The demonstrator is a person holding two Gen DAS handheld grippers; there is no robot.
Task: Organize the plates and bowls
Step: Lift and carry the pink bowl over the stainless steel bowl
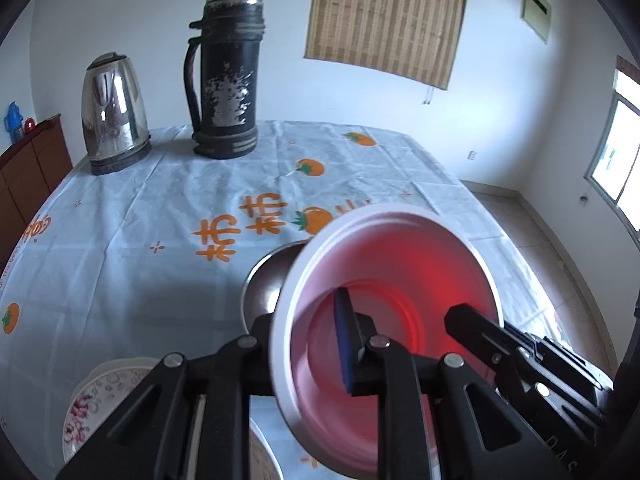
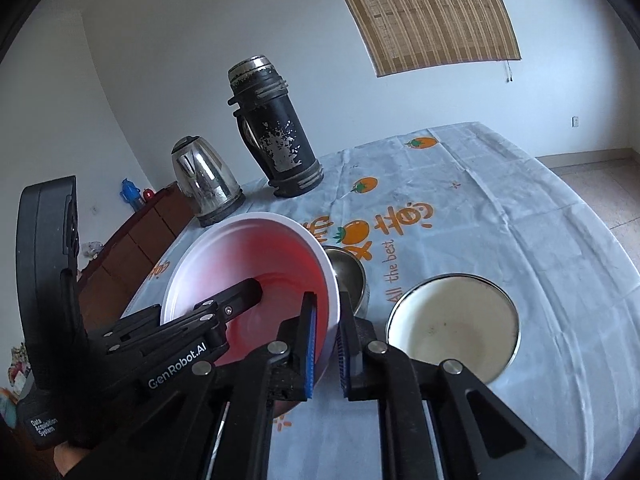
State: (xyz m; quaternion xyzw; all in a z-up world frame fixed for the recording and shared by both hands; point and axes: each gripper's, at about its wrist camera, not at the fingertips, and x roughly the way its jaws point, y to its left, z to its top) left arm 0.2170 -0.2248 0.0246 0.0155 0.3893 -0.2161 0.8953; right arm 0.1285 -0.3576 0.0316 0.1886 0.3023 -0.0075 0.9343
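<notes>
A pink bowl (image 1: 400, 264) (image 2: 256, 256) with a white rim hangs tilted above the table, gripped from both sides. My left gripper (image 1: 304, 344) is shut on its near-left rim, with the blue pad inside the bowl and the other finger hidden behind the wall. My right gripper (image 2: 326, 350) is shut on the opposite rim, one pad inside and one outside. Just behind and below the pink bowl sits a small steel bowl (image 1: 264, 284) (image 2: 348, 276). A white enamel dish (image 2: 452, 328) with a metal rim rests on the cloth to the right. A floral plate (image 1: 100, 392) lies at the near left.
A steel kettle (image 1: 114, 116) (image 2: 204, 180) and a tall black flask (image 1: 226, 76) (image 2: 276, 132) stand at the table's far side. The pale tablecloth (image 1: 140, 220) has orange fruit prints. A brown cabinet (image 1: 28, 168) stands left of the table. Another white dish edge (image 1: 260, 452) shows below the left gripper.
</notes>
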